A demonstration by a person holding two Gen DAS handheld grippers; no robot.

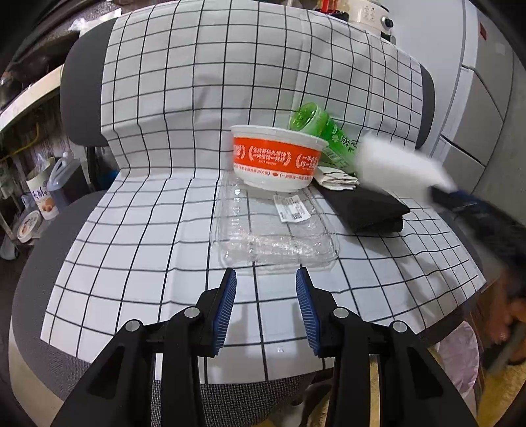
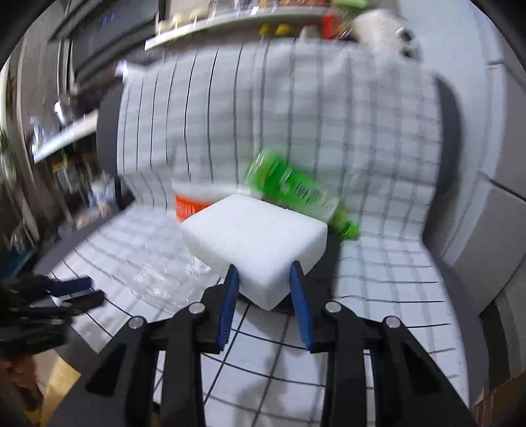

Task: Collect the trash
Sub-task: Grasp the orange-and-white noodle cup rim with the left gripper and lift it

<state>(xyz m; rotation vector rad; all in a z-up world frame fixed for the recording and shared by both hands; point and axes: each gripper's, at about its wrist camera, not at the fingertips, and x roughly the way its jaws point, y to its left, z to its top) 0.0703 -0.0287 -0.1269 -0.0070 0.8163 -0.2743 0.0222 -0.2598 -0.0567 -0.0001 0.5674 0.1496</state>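
Observation:
Trash lies on a chair draped in a grid cloth (image 1: 148,230). An orange and white bowl (image 1: 277,157) stands behind a clear plastic tray (image 1: 273,230). A green bottle (image 1: 323,131) lies behind the bowl, beside crumpled paper (image 1: 335,179) and a black folded item (image 1: 368,207). My left gripper (image 1: 266,289) is open and empty, just in front of the clear tray. My right gripper (image 2: 263,282) is shut on a white foam block (image 2: 256,236) and holds it above the seat; the block shows blurred in the left wrist view (image 1: 394,167).
A grey cabinet (image 1: 486,108) stands to the right of the chair. Shelves with bottles and jars (image 1: 42,190) stand at the left. A pink bag (image 1: 460,354) hangs below the seat's right edge. A white appliance (image 1: 368,16) sits behind the chair back.

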